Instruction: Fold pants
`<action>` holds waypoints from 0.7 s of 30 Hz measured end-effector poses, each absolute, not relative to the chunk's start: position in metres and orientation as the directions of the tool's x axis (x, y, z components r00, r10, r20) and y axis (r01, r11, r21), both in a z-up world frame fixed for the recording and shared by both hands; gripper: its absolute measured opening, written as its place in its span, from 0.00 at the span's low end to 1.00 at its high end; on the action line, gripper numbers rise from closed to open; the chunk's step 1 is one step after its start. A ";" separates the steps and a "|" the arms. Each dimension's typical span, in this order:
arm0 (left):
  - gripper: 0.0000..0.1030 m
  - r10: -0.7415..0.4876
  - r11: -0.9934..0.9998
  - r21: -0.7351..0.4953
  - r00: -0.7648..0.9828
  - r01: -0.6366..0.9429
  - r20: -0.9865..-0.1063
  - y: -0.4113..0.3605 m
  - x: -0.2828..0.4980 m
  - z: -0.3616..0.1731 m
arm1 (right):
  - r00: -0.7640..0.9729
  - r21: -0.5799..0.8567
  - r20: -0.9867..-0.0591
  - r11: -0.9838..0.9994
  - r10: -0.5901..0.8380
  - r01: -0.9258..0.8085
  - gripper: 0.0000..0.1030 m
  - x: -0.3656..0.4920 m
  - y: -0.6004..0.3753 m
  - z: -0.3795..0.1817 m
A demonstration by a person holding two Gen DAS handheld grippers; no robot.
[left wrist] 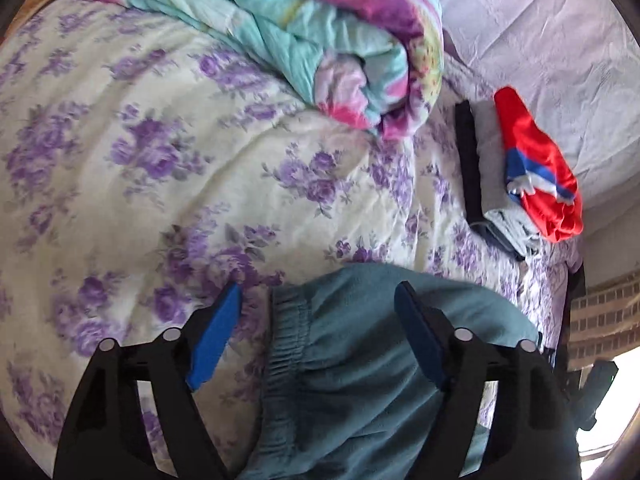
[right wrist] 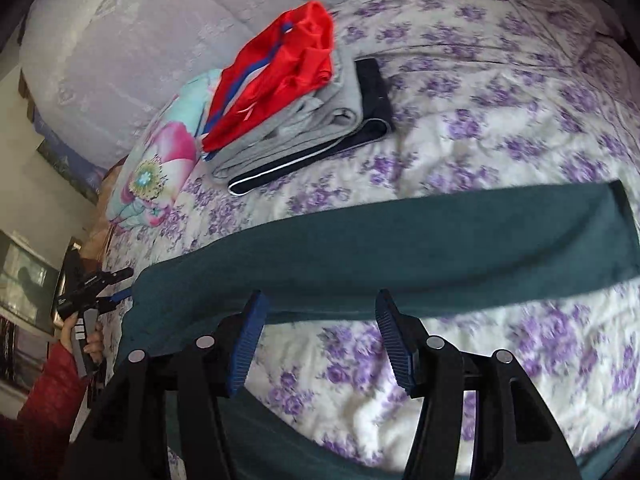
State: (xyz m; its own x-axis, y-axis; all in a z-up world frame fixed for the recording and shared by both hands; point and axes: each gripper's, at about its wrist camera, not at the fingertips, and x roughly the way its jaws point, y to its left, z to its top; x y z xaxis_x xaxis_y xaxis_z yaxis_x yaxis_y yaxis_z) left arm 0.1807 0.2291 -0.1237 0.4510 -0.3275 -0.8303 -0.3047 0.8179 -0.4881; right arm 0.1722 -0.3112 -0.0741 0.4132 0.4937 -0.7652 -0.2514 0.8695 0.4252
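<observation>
Teal pants (right wrist: pixel 400 248) lay spread on the bedspread (right wrist: pixel 480 120), unfolded. Left gripper (left wrist: pixel 318 308) and right gripper (right wrist: pixel 318 312) both gaped, empty. Next, I judged: pinch waistband (left wrist: pixel 288 340).

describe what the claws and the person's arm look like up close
Each claw is built from black plastic arms that fork in a V, with round silver pivot pins at the joints. The left claw and right claw both carry flat blue ribbed pads on the inner faces of the fingers. In the right wrist view the hand on the other tool's grip comes out of a dark red textured sleeve.
</observation>
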 end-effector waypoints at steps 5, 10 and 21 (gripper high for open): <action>0.22 -0.342 0.860 -0.467 0.446 -0.206 -0.827 0.216 0.187 -0.129 | 0.403 0.212 -0.812 0.858 0.421 -0.468 0.75 0.218 -0.271 -0.076; 0.21 -0.313 0.873 -0.450 0.490 -0.190 -0.814 0.215 0.183 -0.115 | 0.352 0.174 -0.829 0.798 0.435 -0.577 0.75 0.262 -0.256 -0.090; 0.21 -0.301 0.854 -0.461 0.494 -0.242 -0.816 0.220 0.190 -0.108 | 0.299 0.035 -0.875 0.667 0.380 -0.745 0.02 0.266 -0.217 -0.117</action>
State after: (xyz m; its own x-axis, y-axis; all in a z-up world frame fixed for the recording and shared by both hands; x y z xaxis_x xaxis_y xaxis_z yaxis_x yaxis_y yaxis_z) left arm 0.1902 0.2195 -0.1083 0.4935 -0.3009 -0.8160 -0.2423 0.8535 -0.4613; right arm 0.2655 -0.2174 -0.1174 0.2990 0.3799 -0.8754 -0.7447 0.6665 0.0349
